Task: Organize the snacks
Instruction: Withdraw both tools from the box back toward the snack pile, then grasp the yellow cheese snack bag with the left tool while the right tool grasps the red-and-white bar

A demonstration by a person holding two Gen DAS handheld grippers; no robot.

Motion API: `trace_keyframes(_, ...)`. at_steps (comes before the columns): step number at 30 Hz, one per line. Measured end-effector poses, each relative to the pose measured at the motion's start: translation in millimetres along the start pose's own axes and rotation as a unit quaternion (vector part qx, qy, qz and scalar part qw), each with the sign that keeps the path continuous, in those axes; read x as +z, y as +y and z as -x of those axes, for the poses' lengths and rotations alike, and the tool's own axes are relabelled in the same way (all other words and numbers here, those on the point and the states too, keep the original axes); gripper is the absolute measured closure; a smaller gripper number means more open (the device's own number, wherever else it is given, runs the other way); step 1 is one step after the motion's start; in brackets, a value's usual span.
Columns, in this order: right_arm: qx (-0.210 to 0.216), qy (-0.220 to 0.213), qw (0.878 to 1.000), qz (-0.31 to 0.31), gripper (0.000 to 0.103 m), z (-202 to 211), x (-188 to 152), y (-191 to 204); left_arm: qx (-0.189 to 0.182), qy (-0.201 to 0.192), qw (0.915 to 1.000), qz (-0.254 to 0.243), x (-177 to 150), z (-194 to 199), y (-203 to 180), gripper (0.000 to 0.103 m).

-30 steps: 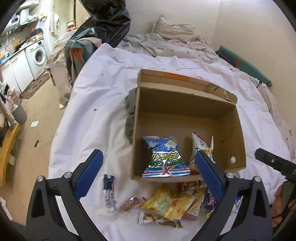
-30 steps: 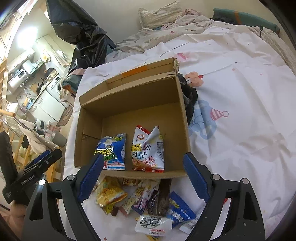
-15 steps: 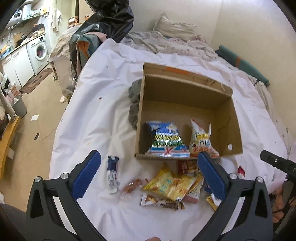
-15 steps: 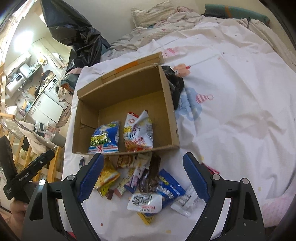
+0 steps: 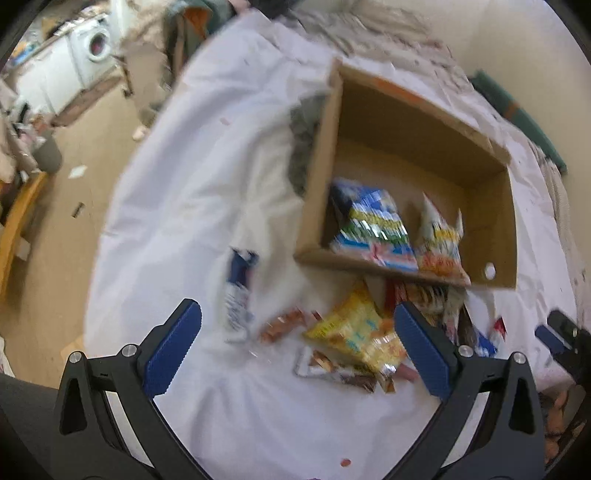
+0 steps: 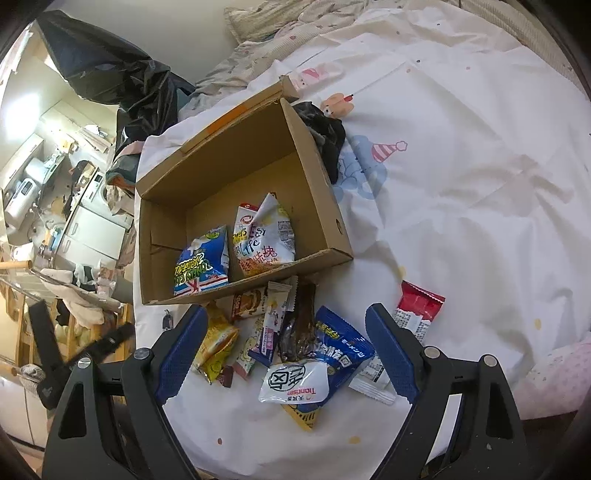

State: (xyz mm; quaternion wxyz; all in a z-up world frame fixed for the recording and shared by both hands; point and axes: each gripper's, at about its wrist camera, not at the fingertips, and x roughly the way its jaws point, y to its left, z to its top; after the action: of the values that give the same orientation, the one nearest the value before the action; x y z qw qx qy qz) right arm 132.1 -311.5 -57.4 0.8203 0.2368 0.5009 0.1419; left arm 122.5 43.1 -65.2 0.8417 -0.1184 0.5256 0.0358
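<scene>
An open cardboard box [image 6: 325, 206] [image 5: 317, 192] lies on a white bed sheet. A blue chip bag [image 6: 201, 264] [image 5: 373, 225] and a white snack bag [image 6: 264, 236] [image 5: 439, 243] sit inside it. A heap of loose snacks lies in front of the box: a yellow bag [image 5: 351, 328] [image 6: 216, 345], a blue packet [image 6: 338, 347], a white pouch [image 6: 295, 380], a red-and-white packet [image 6: 415, 314]. A blue-white bar [image 5: 238, 295] lies apart on the left. My left gripper [image 5: 295, 347] hangs open above the yellow bag. My right gripper [image 6: 284, 350] stands open over the heap, empty.
A dark cloth [image 6: 327, 136] lies against the box's side. A black plastic bag [image 6: 110, 74] and crumpled bedding [image 6: 295, 26] sit at the bed's far end. The sheet's edge [image 5: 107, 236] drops to a floor beside a washing machine [image 5: 94, 44].
Both grippers have pulled back from the box and tilted down over the loose snacks. The left view is now blurred from motion. Both stay open.
</scene>
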Motion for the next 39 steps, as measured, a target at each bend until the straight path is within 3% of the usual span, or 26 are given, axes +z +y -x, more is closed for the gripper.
trace_keyframes(4, -0.002, 0.008, 1.0, -0.003, 0.013, -4, 0, 0, -0.033, 0.068, 0.9937, -0.082, -10, -30, -40, 0.0)
trace_keyframes(6, -0.002, 0.009, 1.0, -0.005, 0.013, -5, 0, -1, -0.039, 0.099, 0.9843, -0.141, -12, -46, -64, 0.0)
trace_keyframes(10, -0.005, 0.009, 1.0, -0.007, 0.013, -5, 0, -4, 0.005, 0.113, 0.9594, -0.258, -11, -69, -94, 0.0)
trace_keyframes(13, -0.006, 0.007, 1.0, -0.012, 0.013, -5, 0, -8, 0.006, 0.127, 0.9495, -0.287, -6, -84, -101, 0.0)
trace_keyframes(16, -0.005, 0.006, 1.0, -0.021, 0.013, -5, 2, -12, -0.024, 0.173, 0.9462, -0.273, -9, -102, -102, 0.0)
trace_keyframes(19, -0.002, 0.01, 1.0, -0.029, 0.013, -7, 4, -14, -0.015, 0.18, 0.9451, -0.273, -14, -111, -102, 0.002)
trace_keyframes(22, 0.0, 0.013, 0.999, -0.032, 0.013, -8, 4, -14, -0.009, 0.18, 0.9446, -0.274, -14, -113, -104, 0.033)
trace_keyframes(26, -0.001, 0.011, 1.0, -0.029, 0.013, -7, 4, -14, -0.026, 0.171, 0.9485, -0.266, -10, -96, -104, 0.039)
trace_keyframes(39, -0.004, 0.003, 0.999, -0.042, 0.013, -3, 6, -20, -0.036, 0.137, 0.9617, -0.235, -11, -39, -90, 0.045)
